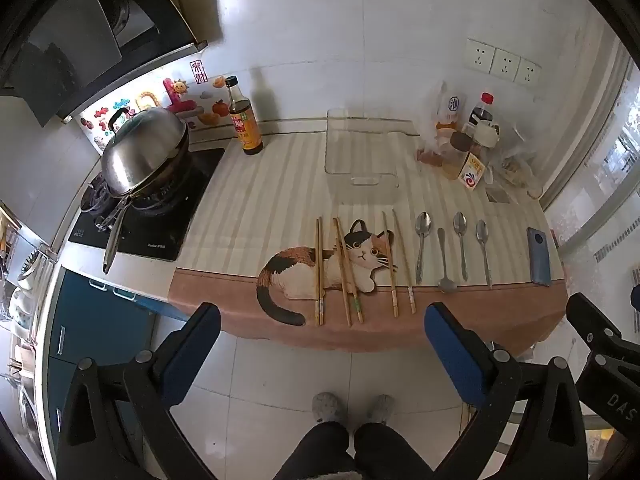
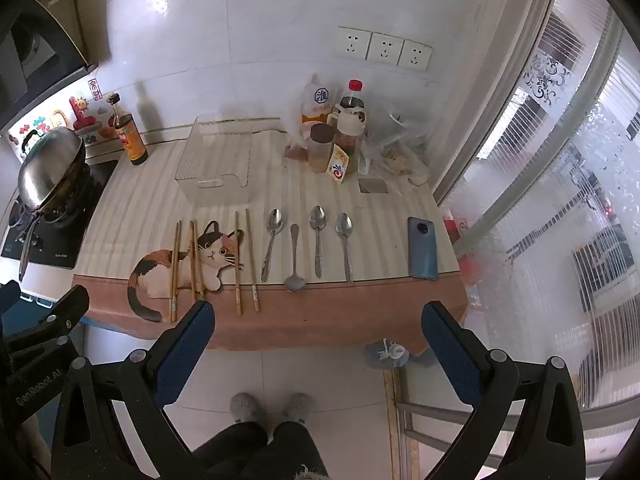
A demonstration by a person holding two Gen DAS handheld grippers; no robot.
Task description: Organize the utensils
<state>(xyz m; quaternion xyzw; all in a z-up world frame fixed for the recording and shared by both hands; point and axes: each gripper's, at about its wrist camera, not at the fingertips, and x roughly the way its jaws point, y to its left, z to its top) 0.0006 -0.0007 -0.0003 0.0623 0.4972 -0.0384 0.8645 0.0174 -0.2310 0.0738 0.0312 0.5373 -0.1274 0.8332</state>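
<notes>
- I am holding my left gripper point(image 1: 322, 344) wide open with nothing in it, back from the counter edge.
- My right gripper point(image 2: 318, 342) is gaping equally wide, empty too.
- Three pairs of long wooden chopsticks point(image 1: 344, 272) are lying side by side on the cat-print mat point(image 1: 248, 208), long axes running away from me.
- Four silver metal spoons point(image 2: 318, 236) are lying parallel beside them; one is pointing its bowl toward me.
- The clear plastic tray point(image 1: 360, 148) is sitting beyond them.
</notes>
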